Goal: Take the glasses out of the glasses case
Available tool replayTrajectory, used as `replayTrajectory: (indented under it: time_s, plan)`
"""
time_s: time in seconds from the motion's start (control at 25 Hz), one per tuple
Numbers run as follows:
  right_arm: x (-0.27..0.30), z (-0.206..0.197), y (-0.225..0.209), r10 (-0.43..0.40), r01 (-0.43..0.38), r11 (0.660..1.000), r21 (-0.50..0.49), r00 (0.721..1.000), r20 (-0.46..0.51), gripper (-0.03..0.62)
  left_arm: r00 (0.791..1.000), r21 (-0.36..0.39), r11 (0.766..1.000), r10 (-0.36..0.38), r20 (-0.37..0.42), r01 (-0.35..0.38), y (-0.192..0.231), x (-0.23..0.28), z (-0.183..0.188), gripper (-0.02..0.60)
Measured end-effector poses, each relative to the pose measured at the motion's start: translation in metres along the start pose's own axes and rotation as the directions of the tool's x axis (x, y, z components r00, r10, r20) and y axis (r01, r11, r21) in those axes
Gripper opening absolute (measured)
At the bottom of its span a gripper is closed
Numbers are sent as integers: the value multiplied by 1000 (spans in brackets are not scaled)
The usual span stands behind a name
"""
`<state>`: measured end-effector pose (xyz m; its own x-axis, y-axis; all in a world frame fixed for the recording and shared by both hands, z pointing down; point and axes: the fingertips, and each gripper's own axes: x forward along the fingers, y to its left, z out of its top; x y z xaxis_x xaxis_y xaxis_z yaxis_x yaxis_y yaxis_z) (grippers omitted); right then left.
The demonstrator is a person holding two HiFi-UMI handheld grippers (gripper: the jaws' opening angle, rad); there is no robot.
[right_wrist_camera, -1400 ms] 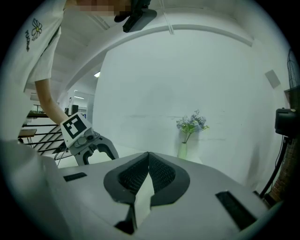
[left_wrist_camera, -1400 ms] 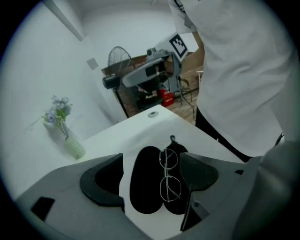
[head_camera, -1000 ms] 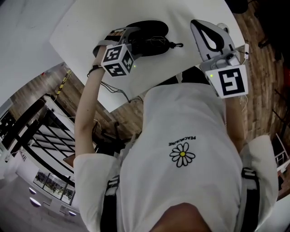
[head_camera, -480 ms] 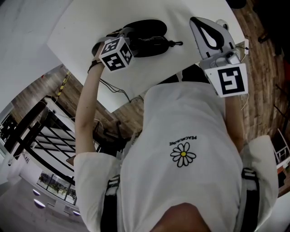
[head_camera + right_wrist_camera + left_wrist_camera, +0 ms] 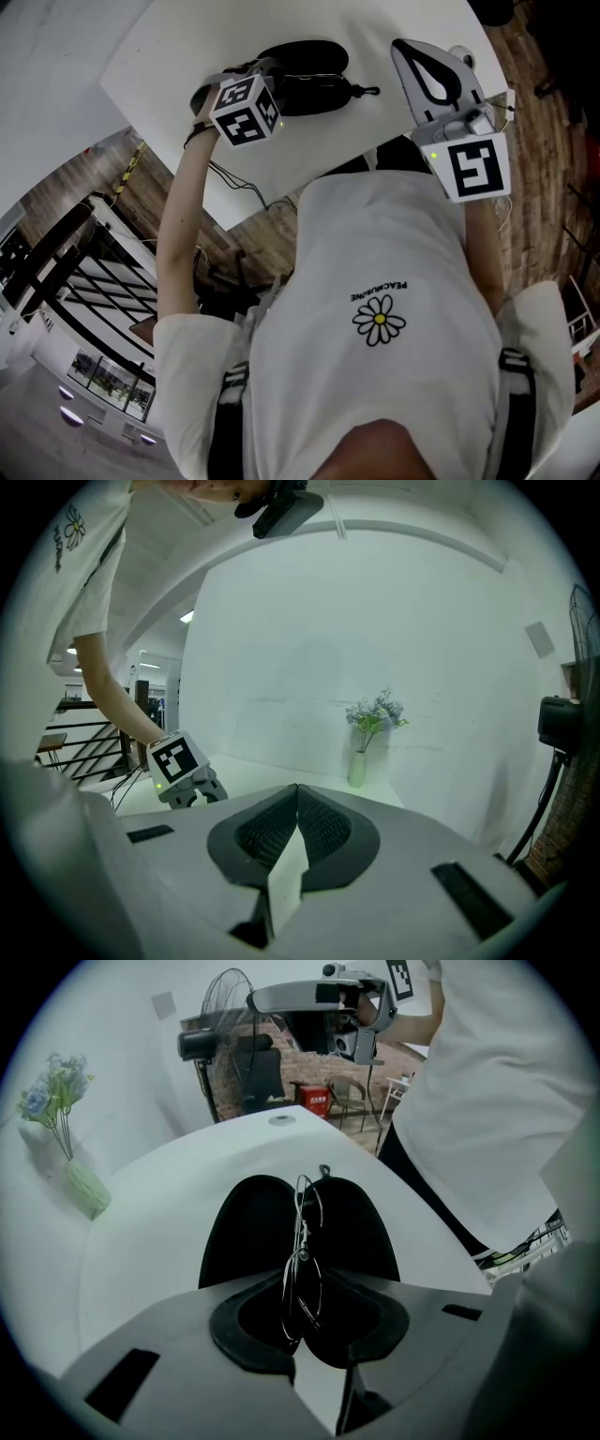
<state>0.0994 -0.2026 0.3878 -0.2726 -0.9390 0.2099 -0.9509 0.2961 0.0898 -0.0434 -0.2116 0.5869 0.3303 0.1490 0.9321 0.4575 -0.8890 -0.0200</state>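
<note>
An open black glasses case [image 5: 314, 66] [image 5: 248, 1232] lies on the white table [image 5: 178, 47]. Thin wire-framed glasses [image 5: 302, 1260] stand on edge along its middle. My left gripper [image 5: 270, 77] [image 5: 305, 1326] points steeply down over the case. Its jaws are closing, and the pads touch the near end of the glasses. My right gripper [image 5: 403, 49] [image 5: 297, 803] hovers roughly level to the right of the case. It is shut, its pads meet at the tips, and nothing is between them. It also shows high up in the left gripper view [image 5: 309, 996].
A pale vase of flowers [image 5: 84, 1185] [image 5: 359, 761] stands at the table's far side by the white wall. A black fan [image 5: 211, 1040] and a red box stand on the floor beyond the table. The table's edge runs close to the person's body.
The left gripper has rolled a little over the case, its marker cube now facing differently. The right gripper has kept still.
</note>
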Motion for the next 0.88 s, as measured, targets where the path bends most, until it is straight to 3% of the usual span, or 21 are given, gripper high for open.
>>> replayTrajectory:
  time_s: [0.4, 0.88]
  plan:
    - [-4, -1, 16, 54, -54, 998, -21, 999, 4, 9, 999, -30, 999, -35, -37, 33, -2, -12, 3, 53]
    - [0, 19, 26, 94, -91, 994, -65, 995, 44, 9, 997, -71, 994, 80, 2, -80, 18, -48, 12, 38]
